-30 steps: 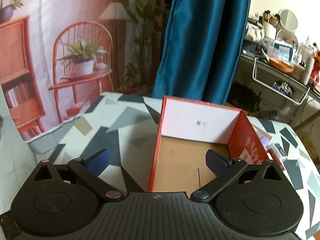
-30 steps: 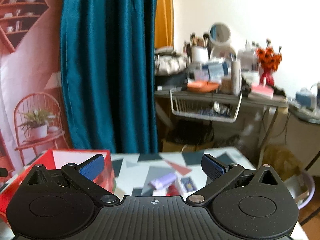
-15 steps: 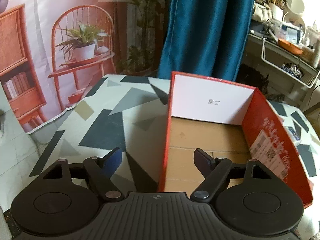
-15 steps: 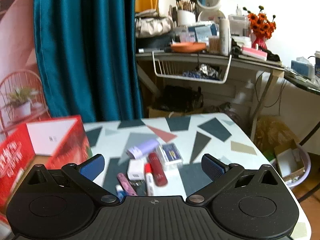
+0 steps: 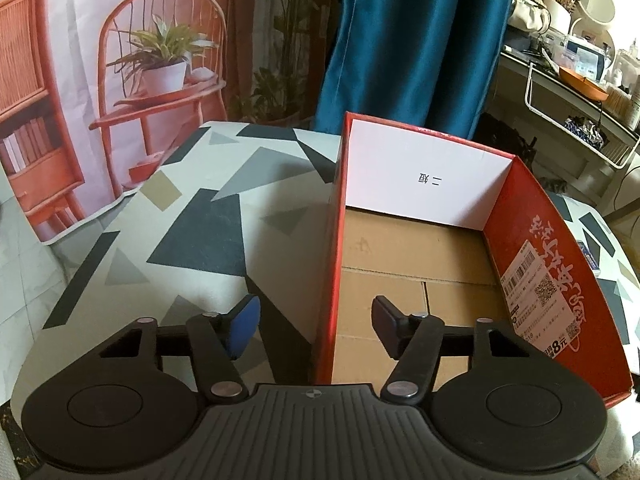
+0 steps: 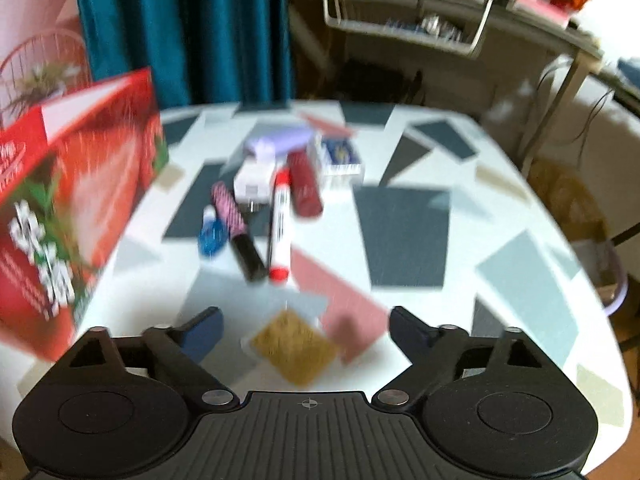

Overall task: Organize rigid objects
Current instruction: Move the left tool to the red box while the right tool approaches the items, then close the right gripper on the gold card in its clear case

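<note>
Red box (image 5: pixel 532 240) shows its bare cardboard floor only to the left wrist, whose left gripper (image 5: pixel 316 326) closes astride its near wall, untouching. Right gripper (image 6: pixel 304 330), closing on nothing, sees small items (image 6: pixel 280 200) clustered at twelve o'clock on the surface (image 6: pixel 420 184).

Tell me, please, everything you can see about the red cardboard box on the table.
The red box is an open-topped cardboard carton standing upright on the patterned table. Its outside is glossy red with white lettering, its far flap is white inside, its right flap carries a barcode label, and the brown floor looks empty. The left gripper straddles its left wall, jaws closing but not pressing on it. The small items lie apart, to its right.
</note>
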A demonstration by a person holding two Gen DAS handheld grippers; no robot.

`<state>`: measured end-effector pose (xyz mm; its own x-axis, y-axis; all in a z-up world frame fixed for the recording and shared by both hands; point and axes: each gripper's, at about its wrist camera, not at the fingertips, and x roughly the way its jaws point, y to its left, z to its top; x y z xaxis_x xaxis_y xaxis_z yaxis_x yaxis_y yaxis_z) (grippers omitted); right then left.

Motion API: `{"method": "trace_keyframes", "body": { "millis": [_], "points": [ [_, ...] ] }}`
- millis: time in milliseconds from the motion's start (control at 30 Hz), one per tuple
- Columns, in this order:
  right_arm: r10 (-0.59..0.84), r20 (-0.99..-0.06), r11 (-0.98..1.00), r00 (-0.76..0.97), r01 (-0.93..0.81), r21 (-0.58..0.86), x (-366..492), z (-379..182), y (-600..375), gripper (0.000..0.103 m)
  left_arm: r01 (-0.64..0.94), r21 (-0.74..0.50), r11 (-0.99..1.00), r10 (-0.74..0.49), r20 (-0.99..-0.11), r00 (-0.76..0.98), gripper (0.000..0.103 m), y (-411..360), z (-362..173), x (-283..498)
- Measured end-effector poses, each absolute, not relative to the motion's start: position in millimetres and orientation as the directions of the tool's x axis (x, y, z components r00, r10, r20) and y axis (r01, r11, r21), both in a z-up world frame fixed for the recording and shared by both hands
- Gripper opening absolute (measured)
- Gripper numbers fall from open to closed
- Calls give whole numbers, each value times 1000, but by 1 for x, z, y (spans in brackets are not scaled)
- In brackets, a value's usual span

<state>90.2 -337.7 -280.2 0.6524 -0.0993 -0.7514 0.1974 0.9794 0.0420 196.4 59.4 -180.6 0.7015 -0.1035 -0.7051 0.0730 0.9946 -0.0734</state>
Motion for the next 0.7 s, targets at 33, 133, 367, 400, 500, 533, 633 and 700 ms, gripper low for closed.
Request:
{"method": "trace_keyframes", "body": {
  "millis": [33,133,367,400,500,533,633,700],
  "points": [
    [-89,-764,979,639,197,51,91,-285,-339,83,72,-73,995,-103,-705,702,62,60,-181,197],
    [-75,-780,978,621,199,64,90,-294,-341,81,69,-78,995,-104,-706,700,62,61,-182,198],
    [-38,-797,985,603,155,71,95,-301,-336,68,74,-82,994,-110,-710,695,58,60,-184,198],
    [-40,-802,986,596,153,65,96,-302,-334,69,75,-82,994,-111,-711,694,57,60,-185,198],
    [-50,-802,987,596,152,52,99,-304,-332,69,79,-84,993,-115,-714,690,56,61,-185,196],
    [-49,-801,987,597,153,54,100,-304,-332,69,80,-87,993,-118,-716,688,56,61,-185,196],
    [-46,-796,988,603,146,53,103,-304,-330,66,80,-96,992,-124,-723,679,55,62,-187,194],
    [-38,-794,990,607,132,53,106,-304,-327,66,73,-100,992,-123,-728,675,54,62,-188,194]
  ]
}}
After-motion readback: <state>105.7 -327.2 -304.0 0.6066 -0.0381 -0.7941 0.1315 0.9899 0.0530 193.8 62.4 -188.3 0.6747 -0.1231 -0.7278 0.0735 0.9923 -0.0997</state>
